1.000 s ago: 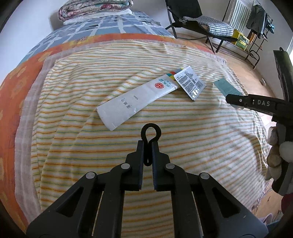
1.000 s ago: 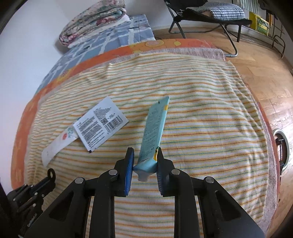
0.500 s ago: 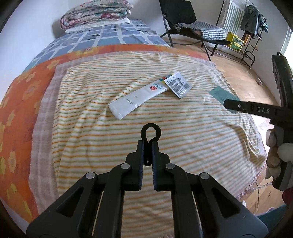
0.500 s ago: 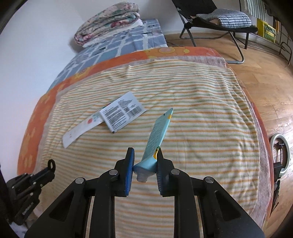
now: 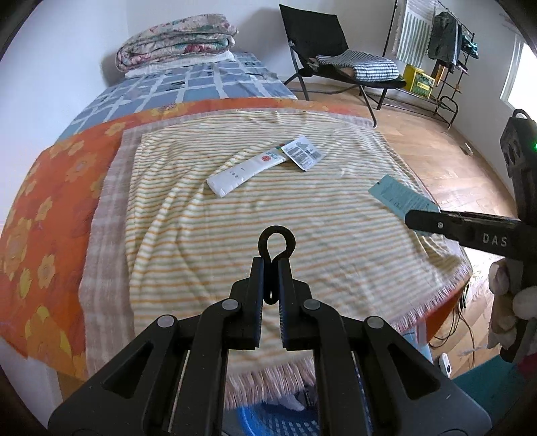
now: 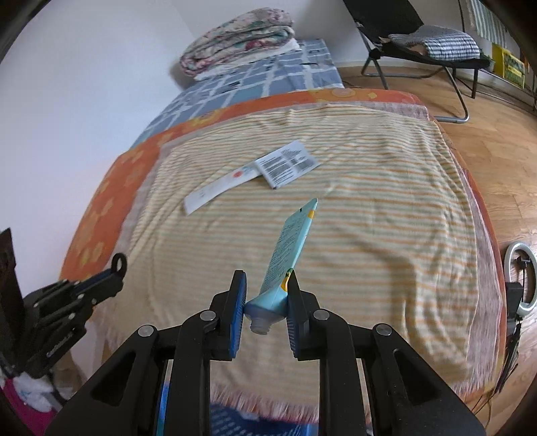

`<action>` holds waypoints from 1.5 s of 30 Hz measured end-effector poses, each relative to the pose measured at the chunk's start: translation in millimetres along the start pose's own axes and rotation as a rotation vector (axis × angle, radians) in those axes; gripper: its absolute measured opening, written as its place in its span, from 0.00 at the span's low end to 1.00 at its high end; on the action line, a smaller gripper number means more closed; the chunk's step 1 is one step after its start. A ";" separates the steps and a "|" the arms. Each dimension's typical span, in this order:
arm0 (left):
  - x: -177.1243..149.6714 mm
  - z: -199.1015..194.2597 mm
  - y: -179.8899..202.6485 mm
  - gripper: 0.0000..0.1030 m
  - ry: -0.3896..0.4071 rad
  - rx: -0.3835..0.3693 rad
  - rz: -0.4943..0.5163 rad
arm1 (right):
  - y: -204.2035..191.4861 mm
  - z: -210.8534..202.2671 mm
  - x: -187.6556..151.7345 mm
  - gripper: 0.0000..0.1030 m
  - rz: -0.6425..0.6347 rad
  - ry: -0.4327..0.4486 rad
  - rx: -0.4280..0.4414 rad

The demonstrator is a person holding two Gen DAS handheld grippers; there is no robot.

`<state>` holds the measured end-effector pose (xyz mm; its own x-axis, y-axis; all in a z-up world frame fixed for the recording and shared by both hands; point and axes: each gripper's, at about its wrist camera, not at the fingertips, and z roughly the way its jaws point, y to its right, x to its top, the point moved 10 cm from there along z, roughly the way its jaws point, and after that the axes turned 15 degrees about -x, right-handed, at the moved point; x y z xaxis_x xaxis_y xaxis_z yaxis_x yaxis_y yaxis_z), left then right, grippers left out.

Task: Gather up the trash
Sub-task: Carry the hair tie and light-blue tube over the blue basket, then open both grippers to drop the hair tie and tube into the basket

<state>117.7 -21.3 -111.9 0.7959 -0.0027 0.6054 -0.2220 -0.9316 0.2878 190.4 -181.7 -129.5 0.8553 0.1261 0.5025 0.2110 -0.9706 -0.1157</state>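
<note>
A bed (image 6: 386, 234) under a yellow striped blanket (image 5: 235, 218) fills the view, with an orange flowered cover (image 5: 50, 201) to the left, folded quilts (image 6: 235, 30) at the far end and a black folding chair (image 5: 322, 43) on the wooden floor (image 6: 503, 141) to the right. The right gripper (image 6: 265, 302) has its fingers clamped on a light blue tube (image 6: 288, 248), capless, its flat end raised above the blanket. A white packet (image 5: 245, 169) and a printed sachet (image 5: 302, 152) lie touching, farther off. The left gripper (image 5: 273, 288) has its fingers together on nothing. Below the near edge shows a blue basket (image 5: 278, 424).
</note>
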 end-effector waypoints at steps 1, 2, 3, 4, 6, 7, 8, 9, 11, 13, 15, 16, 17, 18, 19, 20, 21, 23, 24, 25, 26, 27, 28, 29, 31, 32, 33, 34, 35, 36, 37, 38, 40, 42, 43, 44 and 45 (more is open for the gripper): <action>-3.0 -3.4 2.1 0.06 0.002 0.000 0.001 | -0.6 -4.3 -4.3 0.20 -0.002 0.000 0.006; -6.4 -7.0 4.5 0.06 0.004 0.001 0.003 | -2.2 -11.4 -11.8 0.20 -0.006 0.001 0.015; -10.6 -10.9 7.1 0.06 0.006 0.002 0.003 | -3.8 -15.2 -16.5 0.20 -0.008 0.002 0.020; -14.2 -14.1 9.8 0.06 0.007 0.002 0.004 | -5.4 -20.2 -22.6 0.20 -0.012 0.001 0.026; -24.0 -20.2 14.0 0.06 0.008 0.003 0.003 | -7.5 -30.3 -36.5 0.20 -0.016 -0.003 0.044; -28.8 -22.5 16.0 0.06 0.007 0.004 0.003 | -8.0 -32.6 -40.4 0.20 -0.017 -0.005 0.049; -32.9 -24.6 17.3 0.06 0.007 0.005 0.004 | -8.9 -37.0 -48.4 0.20 -0.017 -0.010 0.059; -37.1 -26.7 18.7 0.06 0.007 0.007 0.004 | -9.7 -40.2 -54.6 0.20 -0.019 -0.015 0.065; -47.1 -30.9 20.9 0.06 0.006 0.006 -0.001 | -12.5 -46.2 -66.6 0.20 -0.030 -0.023 0.075; -57.4 -34.5 23.2 0.06 0.004 0.004 -0.010 | -15.5 -51.5 -76.7 0.20 -0.043 -0.026 0.080; -65.9 -37.1 24.2 0.06 0.003 0.006 -0.017 | -20.3 -58.4 -89.3 0.20 -0.058 -0.031 0.088; -71.0 -38.0 24.7 0.06 0.000 0.005 -0.020 | -22.2 -61.7 -94.5 0.20 -0.062 -0.033 0.093; -76.5 -38.4 25.3 0.06 -0.004 0.004 -0.026 | -25.1 -65.4 -101.6 0.20 -0.069 -0.036 0.099; -81.7 -38.3 26.2 0.06 -0.008 0.002 -0.031 | -27.1 -67.9 -106.6 0.20 -0.074 -0.038 0.104; -85.9 -37.9 27.1 0.06 -0.012 0.002 -0.034 | -29.2 -69.9 -111.2 0.19 -0.079 -0.042 0.108; -90.7 -37.3 28.0 0.06 -0.017 0.002 -0.037 | -31.7 -72.2 -116.8 0.20 -0.084 -0.046 0.115; -94.5 -36.9 28.7 0.06 -0.021 0.002 -0.039 | -34.5 -74.1 -122.6 0.20 -0.089 -0.052 0.121; -103.5 -34.3 30.2 0.06 -0.033 -0.001 -0.045 | -38.7 -76.7 -134.3 0.20 -0.101 -0.064 0.130; -108.4 -32.8 31.4 0.06 -0.039 -0.002 -0.047 | -40.6 -77.5 -140.3 0.20 -0.107 -0.070 0.133; -112.8 -31.5 32.2 0.06 -0.044 -0.002 -0.047 | -42.6 -77.1 -144.0 0.19 -0.109 -0.075 0.136; -116.7 -30.4 32.7 0.06 -0.048 -0.003 -0.049 | -44.4 -76.7 -151.0 0.20 -0.111 -0.087 0.142; -120.2 -28.8 33.2 0.06 -0.053 -0.005 -0.052 | -45.3 -76.7 -154.7 0.20 -0.111 -0.094 0.144; -124.3 -27.2 33.2 0.06 -0.060 -0.008 -0.056 | -46.5 -75.9 -160.2 0.19 -0.112 -0.104 0.147; -128.4 -25.5 33.5 0.06 -0.066 -0.012 -0.061 | -47.9 -74.0 -167.1 0.19 -0.114 -0.117 0.149; -135.2 -22.8 34.5 0.06 -0.075 -0.015 -0.066 | -49.4 -72.5 -176.5 0.19 -0.119 -0.132 0.150; -137.6 -22.2 34.9 0.06 -0.078 -0.018 -0.069 | -50.1 -71.3 -181.8 0.19 -0.123 -0.142 0.150; -139.9 -22.0 35.2 0.06 -0.081 -0.020 -0.071 | -50.8 -69.8 -187.0 0.20 -0.125 -0.152 0.150; -142.2 -21.8 35.7 0.06 -0.083 -0.022 -0.071 | -51.6 -68.9 -190.5 0.20 -0.125 -0.158 0.152; -144.6 -21.3 36.2 0.06 -0.086 -0.022 -0.072 | -52.3 -67.7 -194.4 0.20 -0.126 -0.166 0.154; -146.2 -20.7 36.2 0.06 -0.089 -0.023 -0.073 | -52.7 -66.6 -197.6 0.20 -0.127 -0.173 0.153; -149.3 -19.7 36.7 0.06 -0.094 -0.025 -0.075 | -53.1 -65.3 -199.1 0.20 -0.128 -0.176 0.153; -151.1 -18.9 36.7 0.06 -0.098 -0.027 -0.077 | -52.7 -63.3 -201.7 0.20 -0.130 -0.183 0.151; -155.3 -16.8 36.4 0.06 -0.107 -0.029 -0.083 | -52.5 -60.5 -206.5 0.19 -0.132 -0.193 0.147; -158.9 -14.9 36.5 0.06 -0.115 -0.030 -0.088 | -52.3 -58.1 -209.7 0.20 -0.134 -0.201 0.145; -160.6 -13.9 36.4 0.06 -0.119 -0.031 -0.090 | -52.1 -56.7 -211.2 0.20 -0.135 -0.206 0.143; -162.4 -12.6 36.4 0.06 -0.124 -0.030 -0.090 | -52.2 -55.0 -213.0 0.20 -0.138 -0.209 0.140; -164.1 -11.3 36.5 0.06 -0.128 -0.030 -0.088 | -52.6 -53.5 -214.2 0.20 -0.139 -0.211 0.137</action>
<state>-27.4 -50.8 -192.3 0.8780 0.0304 0.4776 -0.1632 -0.9192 0.3584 -29.3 -168.6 -185.3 0.8903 0.3101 0.3335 0.3829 -0.9061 -0.1797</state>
